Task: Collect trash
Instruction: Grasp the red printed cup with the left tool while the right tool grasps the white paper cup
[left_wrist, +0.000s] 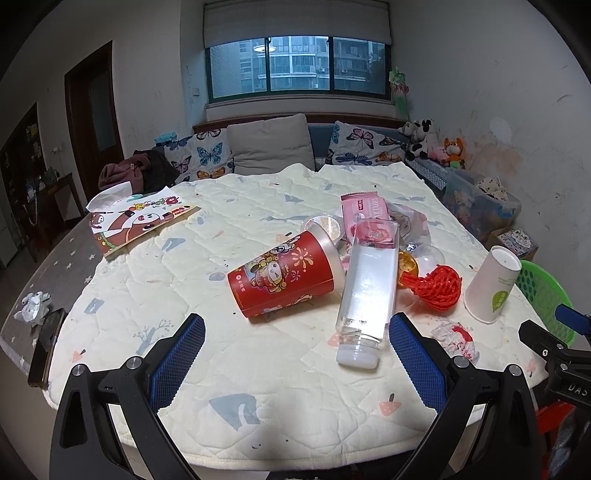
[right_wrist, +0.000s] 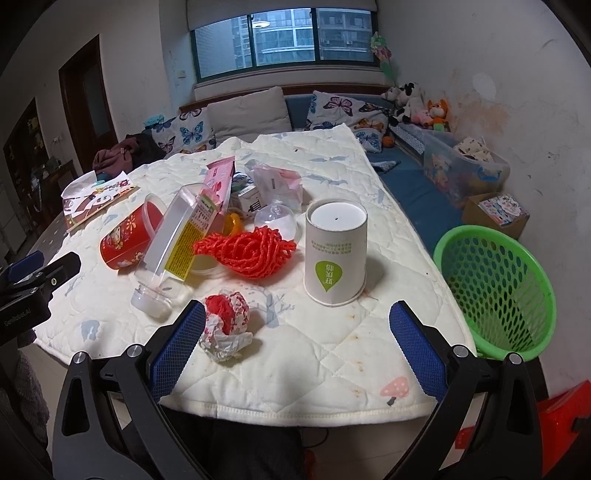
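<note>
Both grippers, left (left_wrist: 296, 352) and right (right_wrist: 297, 341), hover released, grasping nothing. One crumpled red-and-white wrapper (right_wrist: 225, 330) lies just beside the right gripper; two paper cups, one clear plastic bottle (left_wrist: 365, 291), one green mesh basket (right_wrist: 498, 284) beside the quilted table (right_wrist: 332, 369).

Left tongs (left_wrist: 297, 345) and right tongs (right_wrist: 297, 341) both gape wide, empty, side by side, level.

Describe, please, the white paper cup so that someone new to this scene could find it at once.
Start at the green basket beside the quilted table; the white paper cup stands on the table's near corner next to it. It sits upside down, just right of the red mesh netting. Unlike the red cup lying on its side, it is upright and carries a green leaf logo.
</note>
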